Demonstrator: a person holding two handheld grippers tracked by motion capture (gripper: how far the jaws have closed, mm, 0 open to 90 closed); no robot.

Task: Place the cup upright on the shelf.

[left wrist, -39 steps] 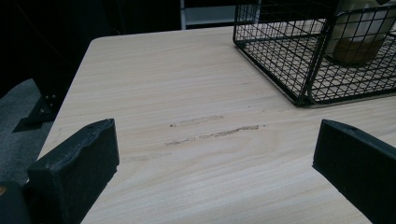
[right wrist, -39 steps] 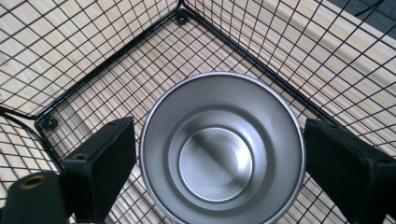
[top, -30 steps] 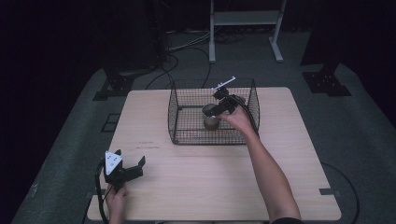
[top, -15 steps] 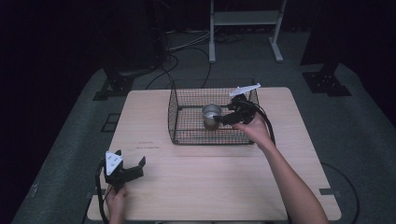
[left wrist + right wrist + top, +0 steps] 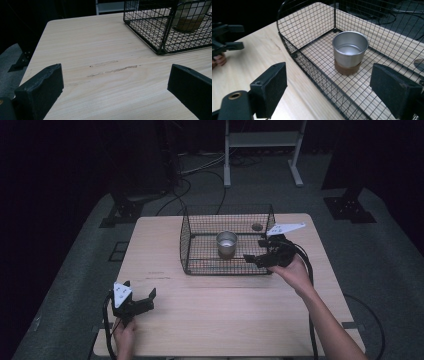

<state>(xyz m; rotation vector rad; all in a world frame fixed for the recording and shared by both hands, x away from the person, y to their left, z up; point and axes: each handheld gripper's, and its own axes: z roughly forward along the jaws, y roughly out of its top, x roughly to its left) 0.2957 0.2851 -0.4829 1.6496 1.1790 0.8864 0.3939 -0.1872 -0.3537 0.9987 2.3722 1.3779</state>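
Standing upright inside the basket, the cup is apart from the right gripper, jaws wide at the basket's right end; left gripper rests wide near the table corner.

Left gripper low at the person's near-left, held upright in the left hand, fingers spread wide, nothing between them; right forearm reaches forward and leftward from the bottom right; right hand grips the right gripper, aimed left, its fingers wide apart and empty; cables trail from both grippers.
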